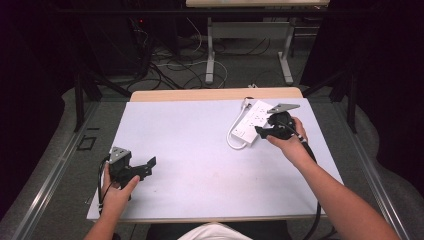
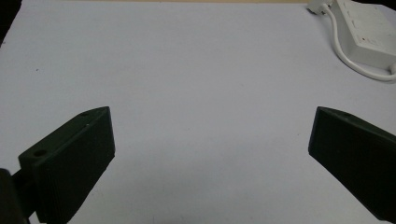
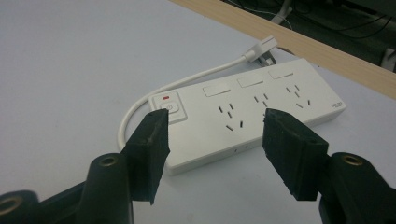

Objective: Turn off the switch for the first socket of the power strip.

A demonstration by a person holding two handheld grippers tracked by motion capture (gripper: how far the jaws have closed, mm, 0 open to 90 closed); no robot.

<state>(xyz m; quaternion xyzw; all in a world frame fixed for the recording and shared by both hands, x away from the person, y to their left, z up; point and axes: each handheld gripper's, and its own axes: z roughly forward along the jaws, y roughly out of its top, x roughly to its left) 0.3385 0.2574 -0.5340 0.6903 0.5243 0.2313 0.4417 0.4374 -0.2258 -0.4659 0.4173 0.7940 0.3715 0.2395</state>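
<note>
At the near left of the tabletop [image 1: 200, 165], the left gripper [image 1: 145, 167] is held with jaws apart, empty. Farther right, the right gripper [image 3: 215, 154], jaws apart, is poised over the power strip [image 3: 261, 116], judged rigid, light, smooth, best clamped across its narrow body.

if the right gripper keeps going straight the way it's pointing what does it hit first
Most likely the white power strip: the open right gripper points straight at its top face, near the switch end. How much gap remains is hard to judge from the pictures.

The right claw [image 1: 260, 131] hides part of the power strip [image 1: 251, 121].
</note>
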